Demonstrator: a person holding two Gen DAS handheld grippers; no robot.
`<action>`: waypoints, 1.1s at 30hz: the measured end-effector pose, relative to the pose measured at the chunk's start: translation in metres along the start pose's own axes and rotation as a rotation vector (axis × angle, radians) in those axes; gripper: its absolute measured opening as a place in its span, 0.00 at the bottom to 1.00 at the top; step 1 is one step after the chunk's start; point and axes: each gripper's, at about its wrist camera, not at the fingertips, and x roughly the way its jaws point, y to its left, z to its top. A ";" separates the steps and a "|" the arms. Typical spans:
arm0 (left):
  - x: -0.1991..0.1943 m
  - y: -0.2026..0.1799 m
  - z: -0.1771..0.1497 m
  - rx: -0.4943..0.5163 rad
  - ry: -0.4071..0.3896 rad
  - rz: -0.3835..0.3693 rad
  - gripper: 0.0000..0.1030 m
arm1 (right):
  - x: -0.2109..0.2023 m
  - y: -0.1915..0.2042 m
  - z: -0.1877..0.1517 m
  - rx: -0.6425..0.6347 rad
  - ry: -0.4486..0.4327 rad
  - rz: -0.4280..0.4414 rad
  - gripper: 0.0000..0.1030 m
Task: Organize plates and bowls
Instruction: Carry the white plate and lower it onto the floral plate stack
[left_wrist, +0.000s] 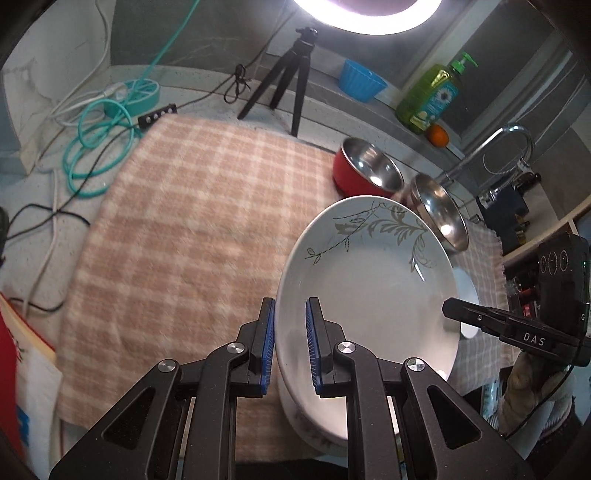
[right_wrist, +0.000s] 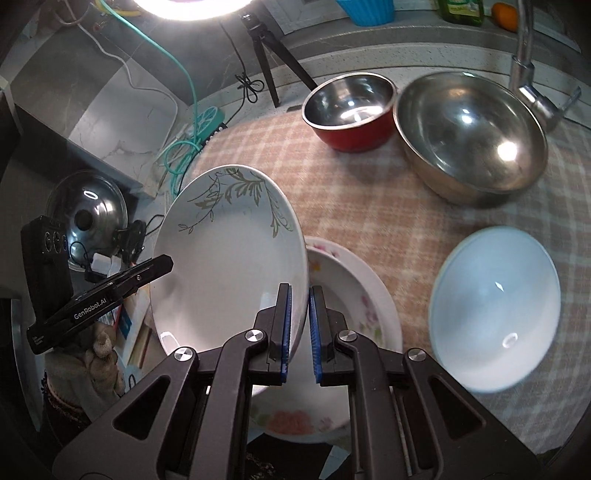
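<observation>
**Two grippers, one plate**

Both clamped on leaf plate (left_wrist: 369, 280) rims: left gripper (left_wrist: 290, 343) near side, right gripper (right_wrist: 300, 332) opposite. Held tilted above checked cloth (left_wrist: 192, 236) and floral plate (right_wrist: 354, 295). Beyond: red bowl (right_wrist: 351, 107), steel bowl (right_wrist: 469, 136), white bowl (right_wrist: 495, 306).

We are looking at a home kitchen counter rigged for filming. A speckled stone worktop (left_wrist: 207, 92) carries a checked cloth (left_wrist: 177, 229); at the upper right a chrome tap (right_wrist: 524, 62) curves over, with a green dish-soap bottle (left_wrist: 432, 96), an orange (left_wrist: 438, 134) and a blue tub (left_wrist: 360, 83) on the ledge. Steel bowls (right_wrist: 469, 136) sit nearby, a pot lid (right_wrist: 86, 218) at left. A ring light (left_wrist: 369, 14) and small tripod (left_wrist: 284, 77) stand at the top.
</observation>
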 end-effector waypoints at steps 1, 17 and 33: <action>0.001 -0.003 -0.004 -0.002 0.005 -0.003 0.14 | 0.000 -0.003 -0.004 0.002 0.004 -0.004 0.09; 0.018 -0.023 -0.039 0.011 0.054 0.009 0.14 | 0.002 -0.031 -0.037 0.017 0.053 -0.035 0.09; 0.026 -0.026 -0.040 0.047 0.067 0.051 0.14 | 0.010 -0.025 -0.040 -0.026 0.056 -0.081 0.09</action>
